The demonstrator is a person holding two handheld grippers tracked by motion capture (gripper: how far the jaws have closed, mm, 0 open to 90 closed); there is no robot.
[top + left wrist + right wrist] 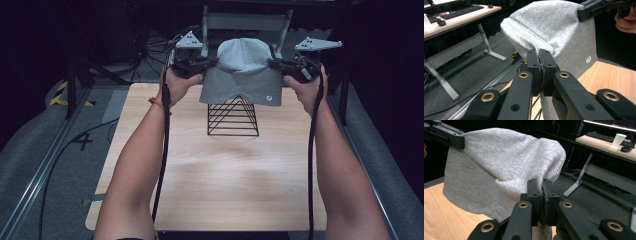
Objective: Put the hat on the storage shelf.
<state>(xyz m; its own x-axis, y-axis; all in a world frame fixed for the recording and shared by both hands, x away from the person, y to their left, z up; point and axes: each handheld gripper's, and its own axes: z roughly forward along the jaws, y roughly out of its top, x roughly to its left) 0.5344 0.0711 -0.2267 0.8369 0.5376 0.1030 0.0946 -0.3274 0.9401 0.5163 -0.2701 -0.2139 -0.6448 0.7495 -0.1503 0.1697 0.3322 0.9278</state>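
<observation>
You hold a grey knit hat stretched between your two claws, above the far end of the wooden table. Your left claw has its jaws pressed together on the hat's left edge, and your right claw has its jaws pressed together on the right edge. The hat hangs over a black wire rack shaped like a pyramid, covering its top, and you cannot tell whether the fabric touches it.

In the left claw's view, the left claw pinches a fold of grey fabric, with your right hand farther off. In the right claw's view, the right claw pinches the hat, and a desk behind carries a keyboard and a white cup. From above, you see a small round logo on the hat's lower right.
</observation>
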